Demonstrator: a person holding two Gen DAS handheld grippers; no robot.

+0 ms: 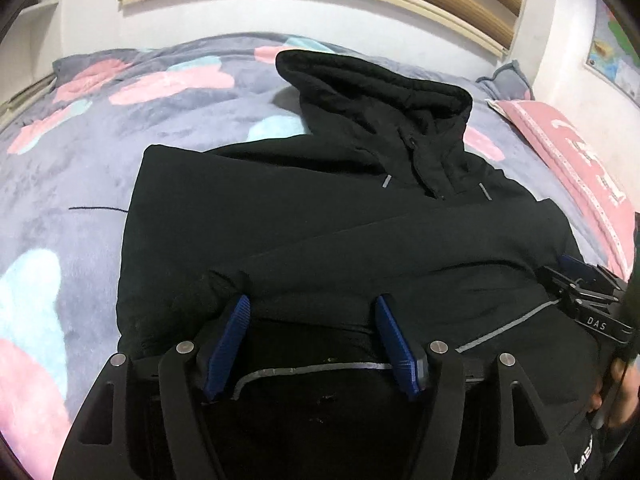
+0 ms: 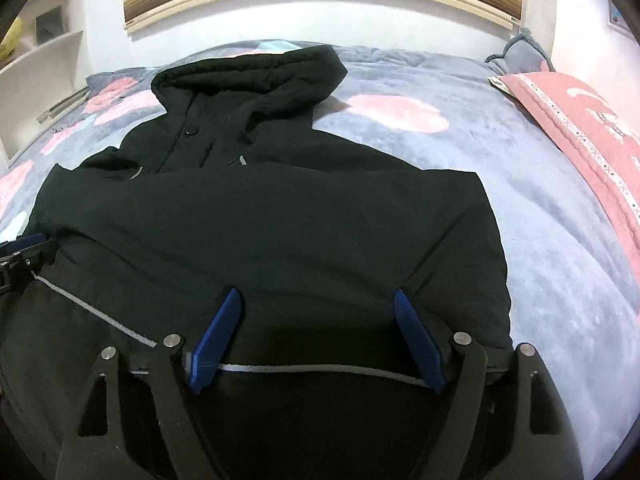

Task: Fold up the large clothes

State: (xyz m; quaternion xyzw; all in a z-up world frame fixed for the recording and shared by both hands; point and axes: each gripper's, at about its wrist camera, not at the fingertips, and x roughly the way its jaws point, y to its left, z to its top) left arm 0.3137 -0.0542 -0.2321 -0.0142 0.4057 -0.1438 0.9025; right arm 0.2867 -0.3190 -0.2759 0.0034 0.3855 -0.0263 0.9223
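Here, left wrist view: the coat [image 1: 328, 216] lies face up on the bed [image 1: 80, 168], hood [image 1: 372, 92] toward the wall, both sleeves already crossed over the chest. My left gripper [image 1: 312, 304] hangs over the near part, its blue pads [image 1: 228, 344] spread wide with cloth between them but nothing pinched. A grey piping line [image 1: 312, 369] runs under the fingers; I take it for a seam near the hem. I judge the step in hand to be seizing the bottom edge to fold it up toward the hood. To do it well I'd want both grippers low on that edge, level with each other, biting through all layers so the crossed sleeves don't slide, then lift together and lay the fold flat.

This view alone shows the right gripper [image 1: 580, 280] from outside, low at the coat's right side, and part of a hand [image 1: 616, 384] behind it. It also shows a sleeve cuff [image 1: 200, 292] just left of my pads.

Right wrist view: right gripper [image 2: 320, 300] likewise gaping, pads [image 2: 416, 340] clear of the cloth, piping [image 2: 320, 369] beneath. Only here do I see the coat's right edge [image 2: 492, 248] squared against bare blanket, a snap button [image 2: 190, 131] on the collar, the pink pillow [image 2: 580, 120] well apart, and shelves [image 2: 44, 52] at far left. The left gripper [image 2: 24, 252] peeks in at the coat's other side.
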